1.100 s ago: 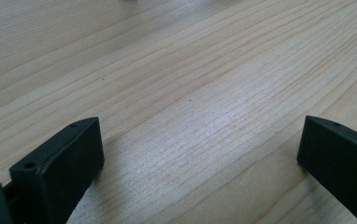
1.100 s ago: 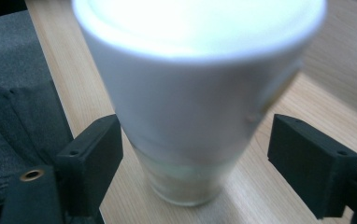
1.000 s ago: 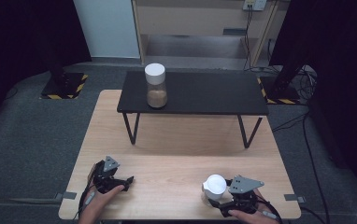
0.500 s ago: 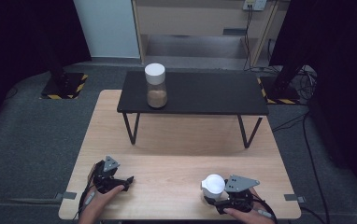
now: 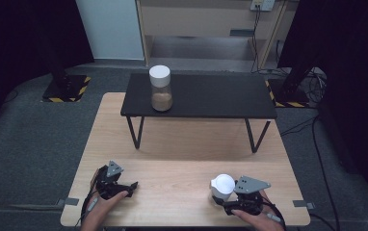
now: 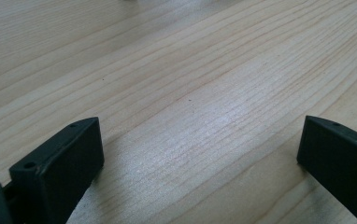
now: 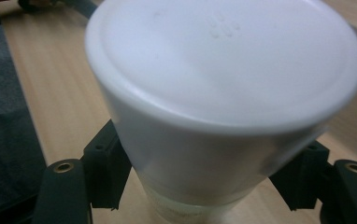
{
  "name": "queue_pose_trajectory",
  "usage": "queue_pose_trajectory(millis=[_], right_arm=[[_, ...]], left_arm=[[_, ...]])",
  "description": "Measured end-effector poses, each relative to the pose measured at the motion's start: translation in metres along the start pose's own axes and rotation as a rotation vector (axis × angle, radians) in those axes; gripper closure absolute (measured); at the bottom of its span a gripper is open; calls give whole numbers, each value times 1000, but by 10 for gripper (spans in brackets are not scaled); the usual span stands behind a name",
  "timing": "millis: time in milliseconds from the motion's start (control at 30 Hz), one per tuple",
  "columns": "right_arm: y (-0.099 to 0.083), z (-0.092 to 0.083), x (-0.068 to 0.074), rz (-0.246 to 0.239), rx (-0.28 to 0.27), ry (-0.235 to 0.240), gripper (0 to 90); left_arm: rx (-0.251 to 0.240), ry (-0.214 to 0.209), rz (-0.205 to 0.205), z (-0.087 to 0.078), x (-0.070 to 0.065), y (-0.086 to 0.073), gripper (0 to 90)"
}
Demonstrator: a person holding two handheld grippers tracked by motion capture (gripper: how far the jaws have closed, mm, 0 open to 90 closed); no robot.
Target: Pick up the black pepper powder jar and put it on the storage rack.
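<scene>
Two black tool jaws clamp round white-lidded jar [image 7: 223, 93].

We hold the left gripper [image 5: 130, 185] low at the table's [image 5: 182, 163] near left corner, jaws spread wide on bare wood. Our right gripper [image 5: 223, 202] sits at the table's near right, jaws clamped on a white-lidded jar [image 5: 222, 187].

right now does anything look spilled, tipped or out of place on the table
Nothing stands out. The jar with the white lid stands upright on the black bench, with no spill near it. The right tool holds a white-lidded container upright, and the left tool rests open on bare wood.
</scene>
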State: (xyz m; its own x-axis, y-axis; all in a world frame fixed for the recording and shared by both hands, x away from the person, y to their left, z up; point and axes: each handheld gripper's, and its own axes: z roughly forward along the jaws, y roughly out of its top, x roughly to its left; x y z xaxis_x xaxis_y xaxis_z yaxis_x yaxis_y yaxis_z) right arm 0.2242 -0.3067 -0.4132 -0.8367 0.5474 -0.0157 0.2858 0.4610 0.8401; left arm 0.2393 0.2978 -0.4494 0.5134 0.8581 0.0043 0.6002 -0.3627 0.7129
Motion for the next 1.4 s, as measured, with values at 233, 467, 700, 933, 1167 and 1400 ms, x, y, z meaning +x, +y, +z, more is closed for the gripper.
queue_pose_trajectory(millis=[233, 467, 700, 933, 1167, 1400], right_arm=[[12, 2, -19, 21, -11, -29, 315], [19, 7, -41, 58, -9, -58, 315], [28, 6, -57, 73, -10, -73, 315], [39, 6, -73, 76, -7, -50, 315], [49, 10, -80, 60, 1, -35, 315], [61, 12, -87, 50, -3, -18, 315]], left_arm=[[0, 0, 1, 0, 0, 0, 0], [0, 0, 0, 0, 0, 0, 0], [0, 0, 0, 0, 0, 0, 0], [0, 2, -1, 0, 0, 0, 0], [0, 2, -1, 0, 0, 0, 0], [-1, 3, -3, 0, -1, 0, 0]])
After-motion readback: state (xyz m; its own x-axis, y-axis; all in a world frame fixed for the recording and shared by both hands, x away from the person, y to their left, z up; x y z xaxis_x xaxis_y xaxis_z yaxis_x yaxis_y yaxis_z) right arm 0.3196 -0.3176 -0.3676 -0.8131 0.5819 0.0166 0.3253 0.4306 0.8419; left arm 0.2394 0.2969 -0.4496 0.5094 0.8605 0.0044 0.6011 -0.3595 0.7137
